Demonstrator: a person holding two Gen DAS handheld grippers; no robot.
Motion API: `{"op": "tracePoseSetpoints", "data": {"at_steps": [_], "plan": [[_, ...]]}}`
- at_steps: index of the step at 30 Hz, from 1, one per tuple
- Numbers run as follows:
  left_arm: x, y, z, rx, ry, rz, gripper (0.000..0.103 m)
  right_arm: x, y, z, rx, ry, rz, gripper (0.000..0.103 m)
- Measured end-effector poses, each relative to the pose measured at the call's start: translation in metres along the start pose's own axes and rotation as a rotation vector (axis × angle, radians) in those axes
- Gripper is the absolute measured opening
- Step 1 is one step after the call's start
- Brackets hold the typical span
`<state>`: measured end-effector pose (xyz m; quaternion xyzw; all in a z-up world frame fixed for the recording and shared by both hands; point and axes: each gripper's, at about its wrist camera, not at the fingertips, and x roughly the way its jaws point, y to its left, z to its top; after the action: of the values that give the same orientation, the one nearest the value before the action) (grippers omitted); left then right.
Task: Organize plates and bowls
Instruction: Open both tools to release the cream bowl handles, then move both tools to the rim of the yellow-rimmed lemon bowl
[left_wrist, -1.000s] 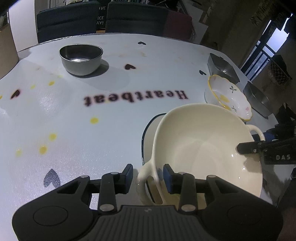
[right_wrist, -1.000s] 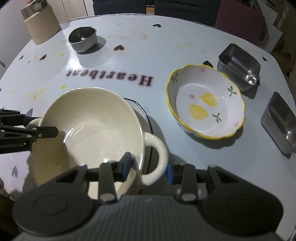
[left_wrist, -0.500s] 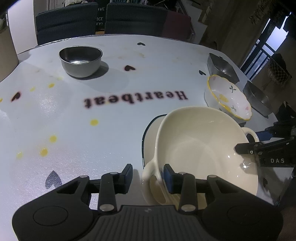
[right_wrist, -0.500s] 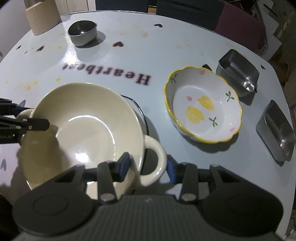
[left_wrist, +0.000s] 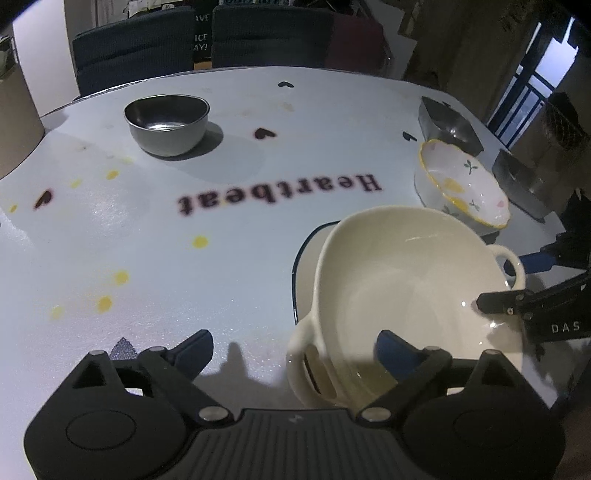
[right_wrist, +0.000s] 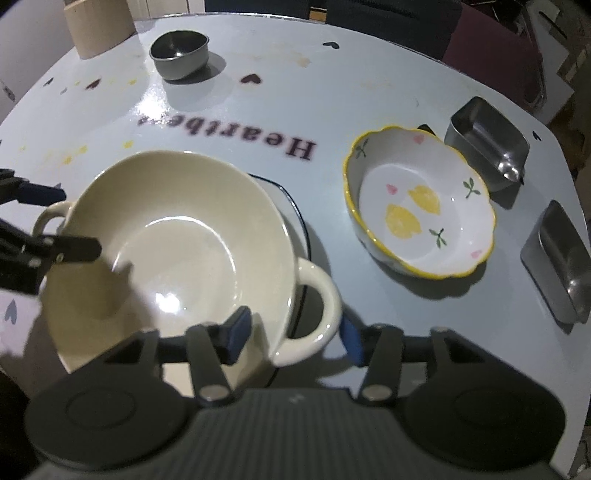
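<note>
1. The cream bowl (right_wrist: 173, 240) sits on a dark-rimmed plate (right_wrist: 295, 206) near the front of the table (left_wrist: 110, 229). It looks set down, though the plate's centre is hidden, so I cannot tell how squarely it rests
2. The left gripper (left_wrist: 293, 350) has its fingers spread wide, 1 inside the bowl and 1 outside, the near handle (left_wrist: 308, 365) between them – released
3. The right gripper (right_wrist: 295, 330) is parted too, straddling the other handle (right_wrist: 314, 310); whether a pad touches it I cannot tell
4. Risk: pulling back at a slant could hook a finger on a handle and drag or tip the bowl off the plate
5. Risk: a wide swing right could knock the lemon dish (right_wrist: 419, 201) – it sits near
</note>
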<state>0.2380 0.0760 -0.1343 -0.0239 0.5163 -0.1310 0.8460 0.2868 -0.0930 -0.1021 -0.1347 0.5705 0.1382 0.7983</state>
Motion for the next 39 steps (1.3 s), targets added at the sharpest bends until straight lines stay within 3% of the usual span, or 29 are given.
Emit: {"op": "tracePoseSetpoints", "data": {"at_steps": [5,10,17,31,33,37,39], "plan": [[-0.007,-0.001,0.002,0.002,-0.015,0.006,0.103,-0.009,-0.011,-0.006,0.028,-0.045,0.024,0.085],[-0.015,-0.008,0.009,0.033,-0.045,0.022,0.103,-0.023,-0.022,-0.009,0.073,-0.108,0.094,0.103],[-0.027,-0.023,0.034,0.038,-0.087,0.01,0.103,-0.048,-0.046,-0.011,0.191,-0.234,0.104,0.103],[-0.007,-0.087,0.108,0.091,-0.163,-0.075,0.099,-0.042,-0.113,-0.012,0.47,-0.332,-0.04,0.103],[0.003,-0.093,0.115,0.094,-0.157,-0.102,0.094,-0.042,-0.121,-0.014,0.503,-0.353,-0.061,0.1],[0.031,-0.104,0.127,0.1,-0.127,-0.126,0.087,-0.029,-0.142,-0.015,0.584,-0.317,-0.057,0.082],[0.043,-0.107,0.132,0.1,-0.114,-0.132,0.08,-0.023,-0.151,-0.017,0.623,-0.294,-0.047,0.078]]}}
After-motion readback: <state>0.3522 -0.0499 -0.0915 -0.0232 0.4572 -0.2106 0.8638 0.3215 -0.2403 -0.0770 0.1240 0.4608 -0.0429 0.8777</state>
